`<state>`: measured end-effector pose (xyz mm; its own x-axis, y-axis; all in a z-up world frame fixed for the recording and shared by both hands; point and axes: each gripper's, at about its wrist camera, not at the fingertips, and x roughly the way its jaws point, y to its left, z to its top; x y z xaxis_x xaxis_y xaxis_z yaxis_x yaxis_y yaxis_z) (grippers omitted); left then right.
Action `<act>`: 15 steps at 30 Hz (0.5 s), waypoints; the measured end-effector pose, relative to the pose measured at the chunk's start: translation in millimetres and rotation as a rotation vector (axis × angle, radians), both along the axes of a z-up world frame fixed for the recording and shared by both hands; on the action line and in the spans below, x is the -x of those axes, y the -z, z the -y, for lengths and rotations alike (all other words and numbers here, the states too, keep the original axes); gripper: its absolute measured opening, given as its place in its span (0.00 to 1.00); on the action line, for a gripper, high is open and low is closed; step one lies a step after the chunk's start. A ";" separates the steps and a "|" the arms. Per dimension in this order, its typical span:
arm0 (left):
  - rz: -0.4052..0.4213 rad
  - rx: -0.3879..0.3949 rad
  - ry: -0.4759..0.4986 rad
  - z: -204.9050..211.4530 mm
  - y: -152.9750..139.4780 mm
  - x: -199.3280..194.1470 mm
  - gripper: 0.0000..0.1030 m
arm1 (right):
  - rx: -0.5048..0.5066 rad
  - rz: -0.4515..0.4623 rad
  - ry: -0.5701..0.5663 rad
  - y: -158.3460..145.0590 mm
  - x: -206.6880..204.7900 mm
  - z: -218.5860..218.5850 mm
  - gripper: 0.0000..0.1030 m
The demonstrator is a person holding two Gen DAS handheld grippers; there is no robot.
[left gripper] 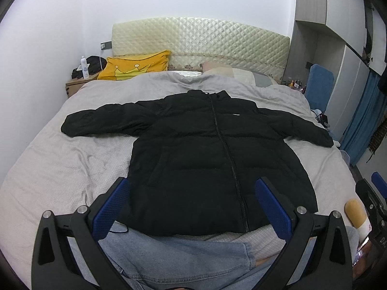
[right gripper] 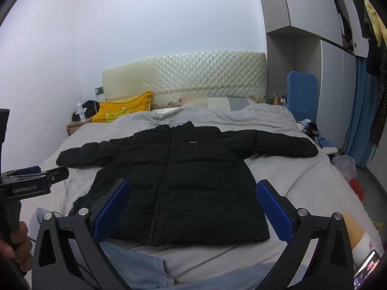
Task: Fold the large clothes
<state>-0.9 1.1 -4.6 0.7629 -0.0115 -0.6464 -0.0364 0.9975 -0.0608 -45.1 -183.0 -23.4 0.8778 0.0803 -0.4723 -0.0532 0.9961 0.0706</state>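
A black puffer jacket (left gripper: 205, 159) lies flat, front up and zipped, on the grey bedspread (left gripper: 60, 164), both sleeves spread out to the sides. It also shows in the right wrist view (right gripper: 183, 181). My left gripper (left gripper: 192, 205) is open and empty, held above the jacket's hem. My right gripper (right gripper: 193, 207) is open and empty, also above the hem. The left gripper's body (right gripper: 29, 183) shows at the left edge of the right wrist view, held by a hand.
Light blue jeans (left gripper: 174, 258) lie at the bed's near edge, below the jacket. A yellow pillow (left gripper: 135, 66) and a quilted headboard (left gripper: 200, 41) are at the far end. A nightstand (left gripper: 77, 82) stands far left, a blue chair (right gripper: 302, 94) and wardrobe on the right.
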 end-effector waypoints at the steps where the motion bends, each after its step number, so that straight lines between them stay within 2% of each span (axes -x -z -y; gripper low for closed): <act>1: 0.000 -0.003 0.003 0.2 0.0 -0.7 1.00 | 0.001 0.001 -0.001 1.0 0.8 0.3 1.00; 15: -0.010 -0.007 -0.002 4.6 -0.5 -1.5 1.00 | 0.009 -0.001 -0.001 -1.1 1.3 2.1 1.00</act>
